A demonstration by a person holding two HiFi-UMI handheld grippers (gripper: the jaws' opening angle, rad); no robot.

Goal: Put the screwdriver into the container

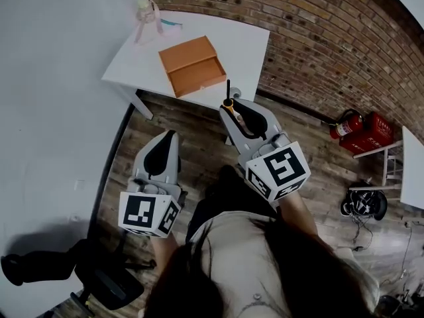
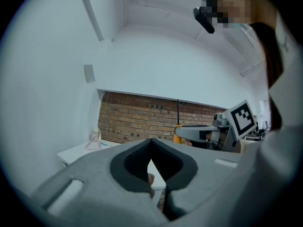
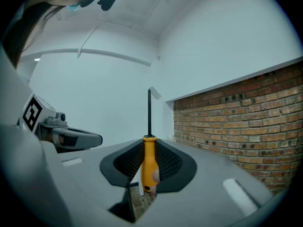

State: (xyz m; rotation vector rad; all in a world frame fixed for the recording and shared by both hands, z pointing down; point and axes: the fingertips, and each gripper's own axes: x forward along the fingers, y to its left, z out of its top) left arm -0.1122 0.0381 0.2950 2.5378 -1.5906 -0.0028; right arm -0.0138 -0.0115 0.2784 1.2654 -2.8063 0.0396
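A screwdriver [image 3: 149,160] with an orange handle and a black shaft stands upright between the jaws of my right gripper [image 3: 148,167], which is shut on its handle. In the head view the right gripper [image 1: 233,110] holds the screwdriver [image 1: 228,97] in the air just in front of the white table [image 1: 245,45]. The orange open container [image 1: 192,65] lies on that table, to the left of and beyond the screwdriver tip. My left gripper [image 1: 167,141] hangs lower and to the left, over the wooden floor, shut and holding nothing; its jaws [image 2: 151,167] meet in the left gripper view.
A clear bottle [image 1: 147,18] stands at the table's far left corner. A brick wall [image 1: 318,38] runs behind and to the right. A red fire extinguisher [image 1: 348,126] and a second small table [image 1: 411,171] stand at right. A dark chair base [image 1: 99,277] is at lower left.
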